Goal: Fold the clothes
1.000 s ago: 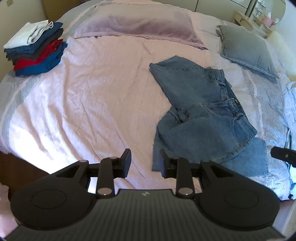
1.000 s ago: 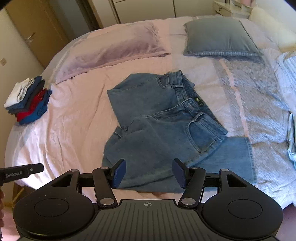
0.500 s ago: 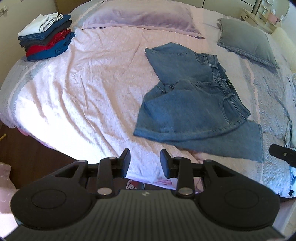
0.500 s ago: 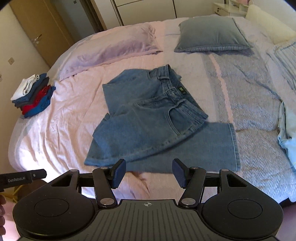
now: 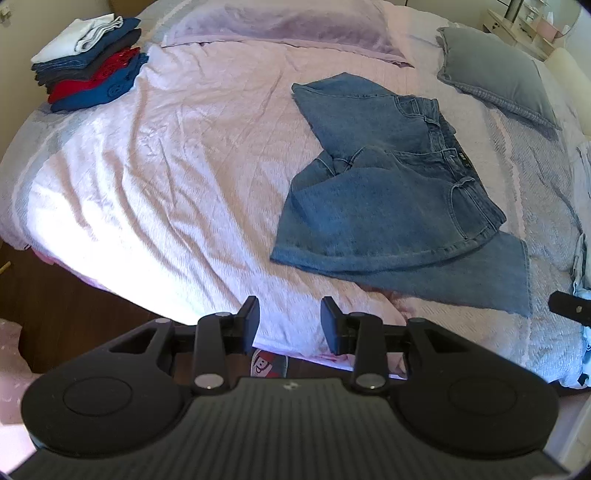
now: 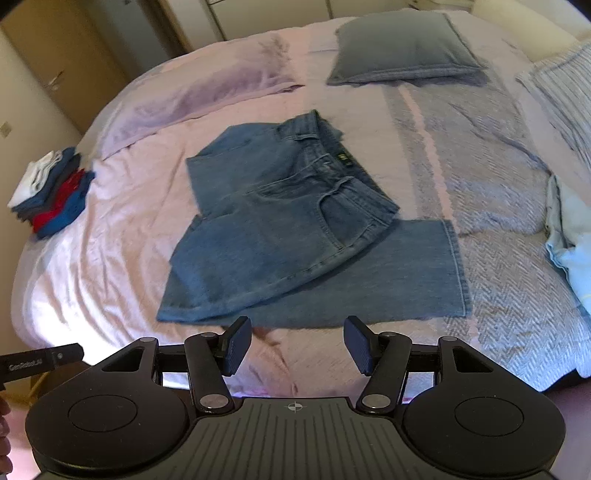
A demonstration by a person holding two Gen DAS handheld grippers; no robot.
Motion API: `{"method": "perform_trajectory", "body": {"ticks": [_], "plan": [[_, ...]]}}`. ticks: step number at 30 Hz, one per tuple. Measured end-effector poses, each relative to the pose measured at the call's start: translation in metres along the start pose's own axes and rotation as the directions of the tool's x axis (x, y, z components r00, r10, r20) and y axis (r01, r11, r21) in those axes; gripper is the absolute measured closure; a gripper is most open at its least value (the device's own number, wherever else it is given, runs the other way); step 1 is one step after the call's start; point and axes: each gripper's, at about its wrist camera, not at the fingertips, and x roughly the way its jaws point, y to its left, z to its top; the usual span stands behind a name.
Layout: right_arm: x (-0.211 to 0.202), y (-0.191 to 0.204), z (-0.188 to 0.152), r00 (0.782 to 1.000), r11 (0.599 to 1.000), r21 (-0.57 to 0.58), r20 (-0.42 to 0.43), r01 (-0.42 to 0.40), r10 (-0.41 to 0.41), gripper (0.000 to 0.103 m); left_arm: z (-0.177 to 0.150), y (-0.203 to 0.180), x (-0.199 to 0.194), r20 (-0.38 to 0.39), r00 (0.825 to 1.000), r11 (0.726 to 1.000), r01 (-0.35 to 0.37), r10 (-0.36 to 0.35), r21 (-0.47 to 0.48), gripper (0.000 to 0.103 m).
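Observation:
A pair of blue jeans lies half folded on the pink bedspread, one leg doubled over the seat and the other leg flat beneath it, reaching right. The right wrist view has the jeans just beyond the fingers. My left gripper hovers over the bed's near edge, below and left of the jeans, open and empty. My right gripper stands open wider, short of the jeans' near hem, holding nothing.
A stack of folded clothes sits at the bed's far left corner. A lilac pillow and a grey pillow lie at the head. Light blue garments lie at the right edge. A shoe is on the floor below.
Both grippers have drawn back from over the jeans toward the bed's near edge, so the jeans now lie farther ahead. The left jaws stand slightly wider.

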Motion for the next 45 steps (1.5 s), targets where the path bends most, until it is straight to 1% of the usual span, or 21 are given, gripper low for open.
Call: {"method": "perform_trajectory", "body": {"ticks": [5,8,13,16,20,25,28,32,34,35,37,39,40,41,42,43,45], "plan": [[0.013,-0.003,0.016,0.999,0.995,0.092,0.001,0.034,-0.034,0.044,0.027,0.031,0.021,-0.017,1.0,1.0,0.019,-0.019,0.006,0.07],[0.024,-0.009,0.025,0.999,0.985,0.168,0.006,0.049,-0.051,0.044,0.043,0.051,0.037,-0.031,0.999,0.999,0.025,-0.024,0.025,0.069],[0.045,-0.03,0.033,0.996,0.94,0.336,0.042,0.057,-0.076,0.044,0.06,0.076,0.072,-0.05,0.998,0.997,0.039,-0.036,0.064,0.068],[0.06,-0.044,0.033,0.997,0.905,0.423,0.039,0.046,-0.069,0.044,0.063,0.086,0.095,-0.069,0.997,0.997,0.042,-0.038,0.067,0.068],[0.084,-0.067,0.031,0.999,0.859,0.511,0.026,0.009,-0.026,0.044,0.054,0.09,0.122,-0.103,0.993,0.999,0.051,-0.05,0.014,0.067],[0.135,-0.105,0.037,0.998,0.814,0.576,0.043,-0.068,0.053,0.044,0.037,0.088,0.153,-0.125,0.989,0.994,0.064,-0.074,-0.085,0.067],[0.169,-0.133,0.046,0.995,0.791,0.603,0.055,-0.101,0.085,0.044,0.022,0.085,0.171,-0.123,0.987,0.983,0.083,-0.103,-0.163,0.067],[0.203,-0.161,0.054,0.994,0.787,0.607,0.069,-0.11,0.086,0.044,0.003,0.076,0.189,-0.132,0.984,0.966,0.086,-0.121,-0.243,0.067],[0.22,-0.173,0.055,0.991,0.777,0.616,0.079,-0.13,0.104,0.044,-0.006,0.071,0.194,-0.128,0.982,0.955,0.096,-0.136,-0.28,0.067],[0.227,-0.178,0.055,0.989,0.77,0.621,0.089,-0.147,0.117,0.044,-0.01,0.069,0.196,-0.126,0.981,0.949,0.101,-0.144,-0.297,0.067],[0.238,-0.182,0.057,0.978,0.745,0.634,0.129,-0.209,0.165,0.044,-0.018,0.065,0.2,-0.127,0.98,0.937,0.104,-0.154,-0.332,0.066],[0.246,-0.178,0.063,0.967,0.736,0.628,0.143,-0.254,0.212,0.044,-0.021,0.061,0.203,-0.114,0.981,0.93,0.105,-0.154,-0.352,0.064],[0.248,-0.175,0.066,0.966,0.739,0.622,0.139,-0.258,0.22,0.046,-0.023,0.059,0.204,-0.106,0.982,0.927,0.106,-0.154,-0.36,0.062],[0.248,-0.173,0.069,0.971,0.755,0.613,0.121,-0.235,0.204,0.071,-0.023,0.057,0.205,-0.1,0.983,0.925,0.105,-0.151,-0.364,0.061],[0.248,-0.172,0.072,0.977,0.769,0.603,0.103,-0.212,0.188,0.09,-0.023,0.055,0.206,-0.099,0.984,0.925,0.1,-0.146,-0.367,0.061],[0.245,-0.171,0.075,0.978,0.775,0.597,0.103,-0.208,0.182,0.092,-0.024,0.053,0.208,-0.098,0.985,0.923,0.095,-0.141,-0.372,0.06],[0.228,-0.175,0.08,0.96,0.75,0.598,0.179,-0.281,0.216,0.092,-0.023,0.05,0.209,-0.094,0.986,0.924,0.093,-0.137,-0.371,0.059]]}}
